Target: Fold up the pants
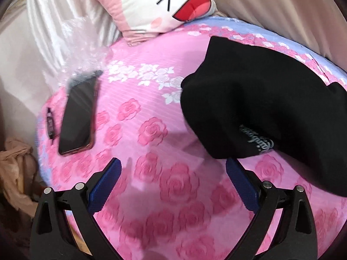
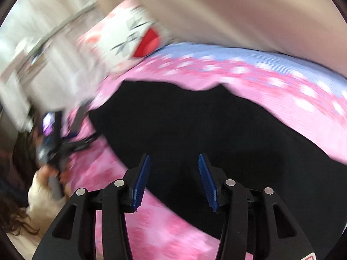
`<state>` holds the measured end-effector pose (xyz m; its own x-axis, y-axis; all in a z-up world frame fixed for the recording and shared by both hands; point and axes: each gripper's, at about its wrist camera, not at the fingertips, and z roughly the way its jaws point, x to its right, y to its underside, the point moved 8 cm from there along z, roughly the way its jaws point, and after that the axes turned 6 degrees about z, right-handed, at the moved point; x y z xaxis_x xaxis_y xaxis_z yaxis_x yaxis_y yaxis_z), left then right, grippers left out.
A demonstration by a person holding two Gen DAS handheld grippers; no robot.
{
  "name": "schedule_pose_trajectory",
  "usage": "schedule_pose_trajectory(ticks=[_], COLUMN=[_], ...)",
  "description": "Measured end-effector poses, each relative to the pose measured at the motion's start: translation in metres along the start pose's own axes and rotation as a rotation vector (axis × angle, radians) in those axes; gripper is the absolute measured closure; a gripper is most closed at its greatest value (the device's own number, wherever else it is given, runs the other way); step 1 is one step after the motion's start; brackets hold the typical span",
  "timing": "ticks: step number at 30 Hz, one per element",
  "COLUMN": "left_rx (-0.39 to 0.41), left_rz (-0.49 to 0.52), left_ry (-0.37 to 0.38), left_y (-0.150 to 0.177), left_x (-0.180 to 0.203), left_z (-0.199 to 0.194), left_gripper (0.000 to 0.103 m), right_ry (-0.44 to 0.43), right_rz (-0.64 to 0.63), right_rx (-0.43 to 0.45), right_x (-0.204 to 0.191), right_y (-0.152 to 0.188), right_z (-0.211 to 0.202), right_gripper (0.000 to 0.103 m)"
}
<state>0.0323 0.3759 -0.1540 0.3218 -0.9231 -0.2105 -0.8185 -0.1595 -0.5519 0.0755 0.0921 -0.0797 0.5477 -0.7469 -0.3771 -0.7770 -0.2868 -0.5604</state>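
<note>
We see black pants point(image 1: 266, 99) on pink rose bedspread point(image 1: 151, 130); pale script logo, unreadable; phone point(image 1: 79, 117) nearby; left gripper point(image 1: 173, 173) spread wide, empty; right gripper point(image 2: 174, 173) spread above pants.

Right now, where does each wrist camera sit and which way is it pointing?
Left wrist: rides the left gripper, looking forward and down over the pink rose bedspread; black pants ahead right, phone left; own open blue-padded fingers show.
Right wrist: rides the right gripper, open, aimed over the pants; badly motion-blurred; the other gripper in the person's hand shows at left, blurred.
Shared: pants, bedspread, cartoon pillow.
</note>
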Motion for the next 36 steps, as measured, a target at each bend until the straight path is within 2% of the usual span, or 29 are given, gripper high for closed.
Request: schedule_pose_trajectory(ticks=[2, 4, 9, 10, 11, 12, 13, 17, 18, 20, 23, 25, 26, 27, 28, 29, 30, 31, 32, 34, 35, 36], left_rx=[-0.018, -0.01, -0.007, -0.01, -0.013, -0.016, -0.012, 0.037, 0.053, 0.061, 0.045, 0.03, -0.003, -0.019, -0.025, -0.034, -0.033, -0.029, -0.017, 0.013, 0.027, 0.038], left_rz=[-0.022, -0.043, -0.075, -0.079, -0.081, -0.08, -0.078, -0.063, -0.059, -0.048, -0.042, -0.046, -0.058, -0.081, -0.1, -0.12, -0.124, -0.119, -0.101, -0.076, -0.071, -0.065], left_ry=[0.022, 0.037, 0.028, 0.031, 0.038, 0.048, 0.052, 0.082, 0.093, 0.108, 0.119, 0.126, 0.1, 0.104, 0.117, 0.135, 0.139, 0.123, 0.085, 0.049, 0.04, 0.017], left_y=[0.002, 0.007, 0.026, 0.028, 0.029, 0.03, 0.029, 0.014, 0.006, -0.007, -0.036, -0.051, -0.053, -0.056, -0.055, -0.051, -0.048, -0.041, -0.033, -0.021, -0.018, -0.015], left_x=[-0.006, -0.012, -0.027, -0.028, -0.028, -0.028, -0.028, -0.025, -0.021, -0.013, 0.011, 0.02, 0.019, 0.017, 0.014, 0.008, 0.003, -0.005, -0.018, -0.035, -0.041, -0.049], left_z=[0.002, -0.004, -0.014, -0.014, -0.013, -0.013, -0.013, -0.018, -0.017, -0.011, 0.012, 0.029, 0.038, 0.043, 0.043, 0.04, 0.036, 0.029, 0.018, 0.0, -0.007, -0.015], left_gripper=[0.008, 0.008, 0.008, 0.008, 0.008, 0.008, 0.008, 0.008, 0.008, 0.008, 0.008, 0.008, 0.006, 0.006, 0.006, 0.006, 0.006, 0.007, 0.007, 0.007, 0.007, 0.007], right_ry=[-0.021, -0.022, 0.018, 0.044, 0.08, 0.083, 0.04, -0.056, -0.077, -0.032, 0.098, 0.156, 0.186, 0.213, 0.201, 0.125, 0.039, -0.043, -0.113, -0.254, -0.287, -0.308], right_rz=[-0.15, -0.305, -0.51, -0.531, -0.539, -0.519, -0.474, -0.245, -0.201, -0.196, -0.157, -0.134, -0.144, -0.168, -0.191, -0.23, -0.242, -0.244, -0.253, -0.244, -0.214, -0.172], right_rx=[-0.05, -0.108, -0.219, -0.258, -0.266, -0.243, -0.194, 0.15, 0.196, 0.207, 0.189, 0.227, 0.236, 0.211, 0.138, -0.025, -0.137, -0.21, -0.225, -0.186, -0.156, -0.109], right_x=[-0.049, -0.095, -0.159, -0.16, -0.159, -0.157, -0.157, -0.134, -0.126, -0.119, -0.107, -0.106, -0.107, -0.109, -0.111, -0.122, -0.131, -0.139, -0.146, -0.148, -0.142, -0.13], right_y=[-0.016, -0.031, -0.051, -0.052, -0.056, -0.067, -0.082, -0.155, -0.164, -0.172, -0.178, -0.18, -0.18, -0.175, -0.166, -0.142, -0.123, -0.107, -0.096, -0.091, -0.093, -0.098], right_z=[0.033, 0.075, 0.172, 0.191, 0.198, 0.194, 0.178, 0.063, 0.048, 0.054, 0.1, 0.123, 0.132, 0.151, 0.171, 0.201, 0.216, 0.219, 0.207, 0.163, 0.145, 0.122], right_gripper=[0.039, 0.039, 0.039, 0.047, 0.088, 0.098, 0.098, 0.098, 0.097, 0.097, 0.097, 0.097, 0.096, 0.089, 0.088, 0.08, 0.067, 0.067, 0.066, 0.063, 0.061, 0.053])
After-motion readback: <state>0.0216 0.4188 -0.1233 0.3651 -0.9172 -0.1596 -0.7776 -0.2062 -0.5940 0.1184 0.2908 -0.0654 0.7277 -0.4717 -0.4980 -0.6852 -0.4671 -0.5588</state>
